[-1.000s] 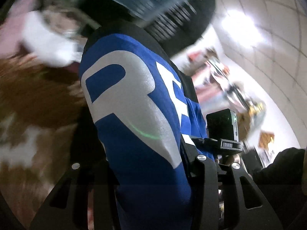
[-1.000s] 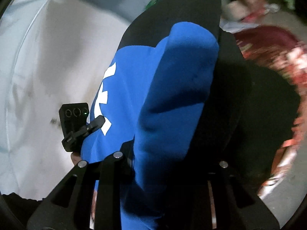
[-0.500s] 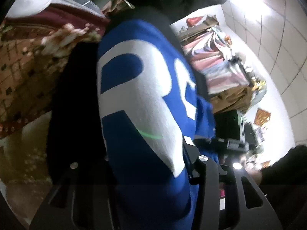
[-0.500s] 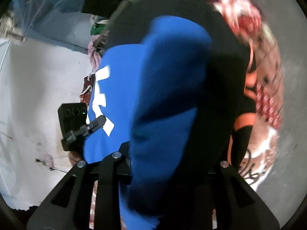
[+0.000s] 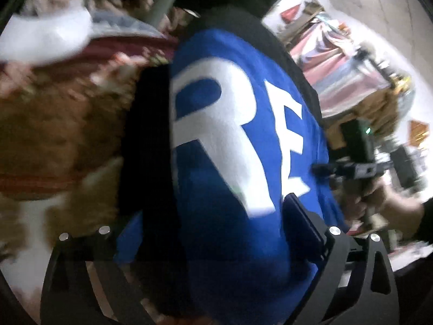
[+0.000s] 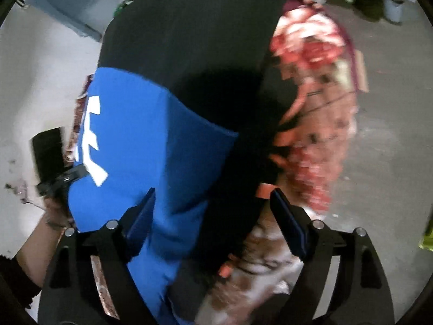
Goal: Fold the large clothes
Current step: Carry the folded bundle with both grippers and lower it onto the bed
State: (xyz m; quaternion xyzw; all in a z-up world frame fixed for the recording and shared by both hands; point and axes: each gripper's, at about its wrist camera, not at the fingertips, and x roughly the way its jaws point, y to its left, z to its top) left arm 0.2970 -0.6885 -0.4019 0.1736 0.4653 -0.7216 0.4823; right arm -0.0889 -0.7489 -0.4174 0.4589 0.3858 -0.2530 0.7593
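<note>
My left gripper [image 5: 205, 233] and right gripper [image 6: 213, 216] are opening around the blue-and-black garment [image 5: 230, 162] (lettering upright), its length running away from me.

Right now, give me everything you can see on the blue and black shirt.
The shirt is soft knit, blue in front with black sides and large white letters, an R and an E showing. It lies bunched over a patterned red and brown blanket. Its cloth sits between the jaws of the left gripper and the right gripper, both opening; the right gripper's pads stand clear of it, the left's contact is unclear. Blur hides finer detail.
</note>
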